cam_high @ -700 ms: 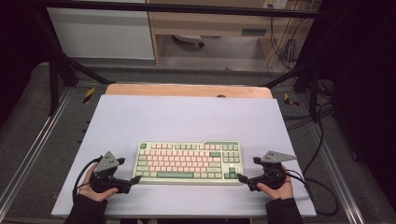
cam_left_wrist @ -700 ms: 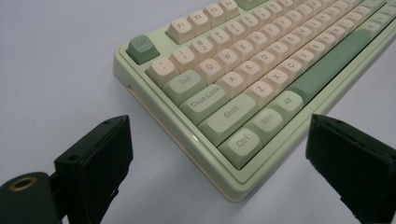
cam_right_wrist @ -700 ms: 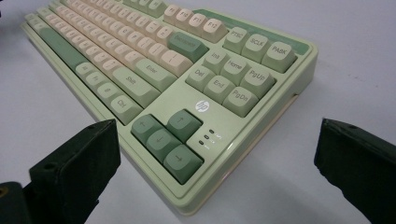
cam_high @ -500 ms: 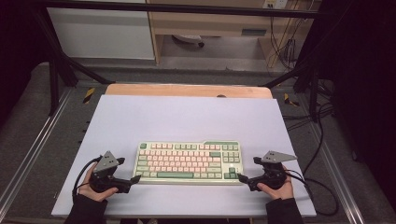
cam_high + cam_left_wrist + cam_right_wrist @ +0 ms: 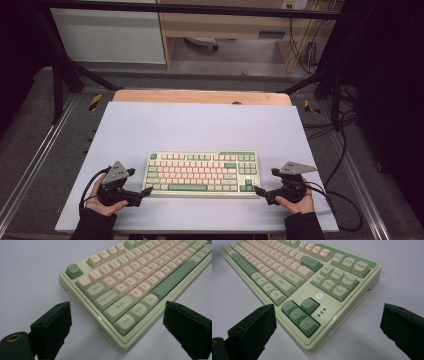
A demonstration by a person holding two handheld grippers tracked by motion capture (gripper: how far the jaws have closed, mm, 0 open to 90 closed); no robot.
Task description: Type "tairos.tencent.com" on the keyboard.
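Note:
A pale green keyboard [image 5: 202,173] with cream and green keys lies on the white tabletop [image 5: 200,125], towards the near side. My left gripper [image 5: 146,191] is open and points at the keyboard's front left corner [image 5: 122,345], which lies between the two wide-apart black jaws without touching the pads [image 5: 53,326]. My right gripper [image 5: 258,190] is open too and faces the front right corner by the arrow keys [image 5: 300,313]. That corner lies in the gap between its jaws, clear of the pads [image 5: 255,325]. A hand holds each gripper at the table's near edge.
A wooden board [image 5: 200,96] runs along the table's far edge. Black frame bars [image 5: 60,75] stand at both sides, and cables [image 5: 345,200] trail off to the right. The far half of the tabletop is bare.

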